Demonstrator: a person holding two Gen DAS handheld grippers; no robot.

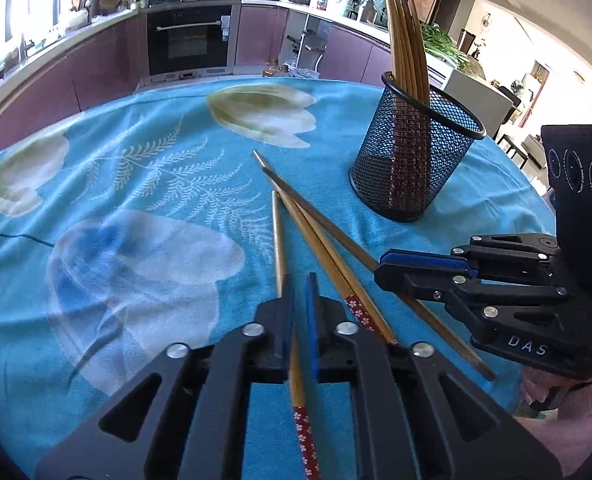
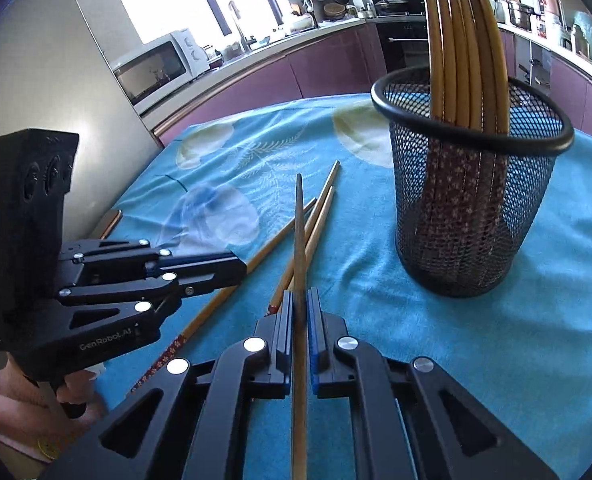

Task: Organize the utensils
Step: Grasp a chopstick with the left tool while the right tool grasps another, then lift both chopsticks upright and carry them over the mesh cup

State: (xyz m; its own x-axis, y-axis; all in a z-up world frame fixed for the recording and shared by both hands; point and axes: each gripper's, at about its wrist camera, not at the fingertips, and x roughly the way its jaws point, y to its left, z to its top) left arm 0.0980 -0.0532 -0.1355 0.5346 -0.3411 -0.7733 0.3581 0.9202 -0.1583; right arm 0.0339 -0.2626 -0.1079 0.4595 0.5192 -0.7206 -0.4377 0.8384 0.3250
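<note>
Between each tongs' pads (image 1: 299,300) (image 2: 300,308), one chopstick (image 1: 278,236) (image 2: 300,236) sits clamped.

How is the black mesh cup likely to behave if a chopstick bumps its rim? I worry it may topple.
The mesh cup looks light, being thin wire mesh, so a bump may well slide it on the blue cloth. The chopsticks in it stand tall and lean to one side, likely making it top-heavy. Its wide, flat base probably resists gentle knocks.

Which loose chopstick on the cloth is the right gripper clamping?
The darker chopstick that crosses over the pair, pinched in the right gripper; its tip is lifted.
</note>
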